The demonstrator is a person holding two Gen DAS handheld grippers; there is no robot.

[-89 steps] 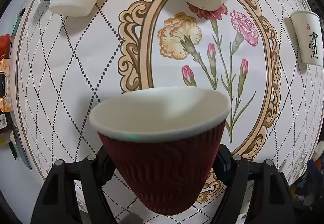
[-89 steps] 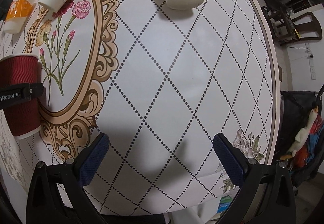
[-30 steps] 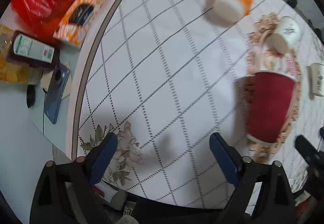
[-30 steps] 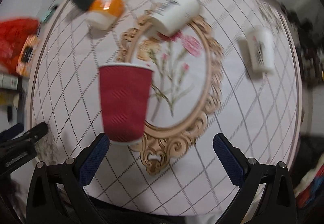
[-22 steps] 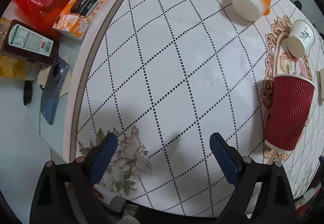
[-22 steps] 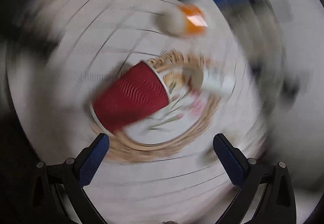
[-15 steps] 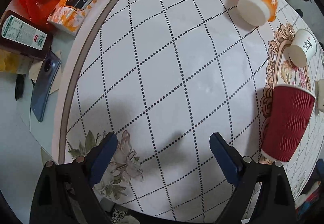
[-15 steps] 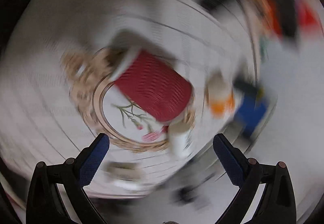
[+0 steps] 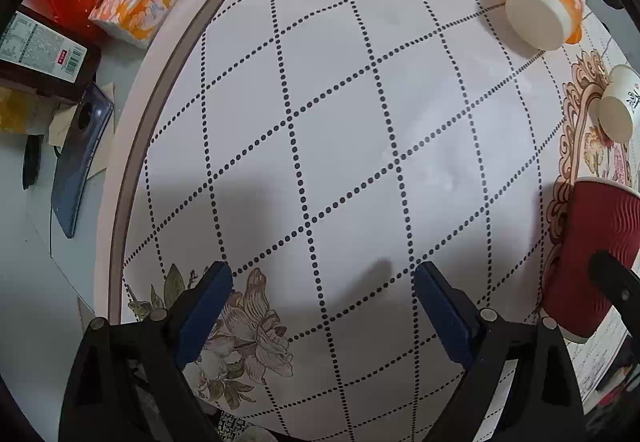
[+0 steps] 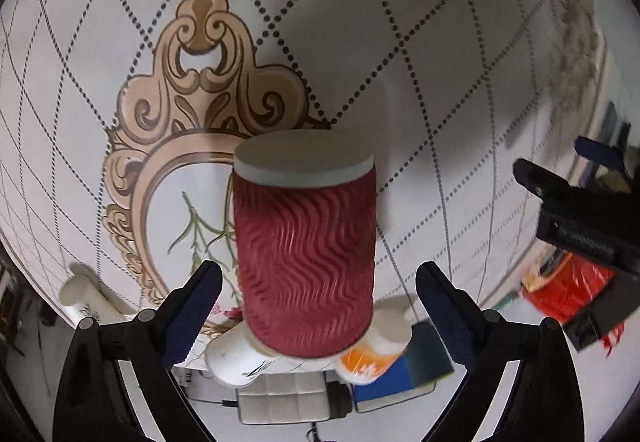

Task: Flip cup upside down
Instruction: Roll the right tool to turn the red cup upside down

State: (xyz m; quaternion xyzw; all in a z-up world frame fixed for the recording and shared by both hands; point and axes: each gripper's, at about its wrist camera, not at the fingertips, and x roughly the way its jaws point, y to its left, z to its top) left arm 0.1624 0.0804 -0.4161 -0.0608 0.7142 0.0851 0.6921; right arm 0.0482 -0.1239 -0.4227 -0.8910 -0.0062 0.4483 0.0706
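My right hand-held gripper point(image 10: 319, 284) has swung from a blurred spin half a second ago to a steady view, inverted relative to the counter point(image 10: 420, 54), with its fingers spread wide and the red ribbed cup point(image 10: 304, 254) framed between them, not yet touched. The cup stands on the floral medallion, and its grey flat end nearest my camera appears to be the base, so I judge the flip not yet done and this a fresh approach. My left hand-held gripper point(image 9: 322, 308) has let the cup go and hangs apart, empty, off to the side.
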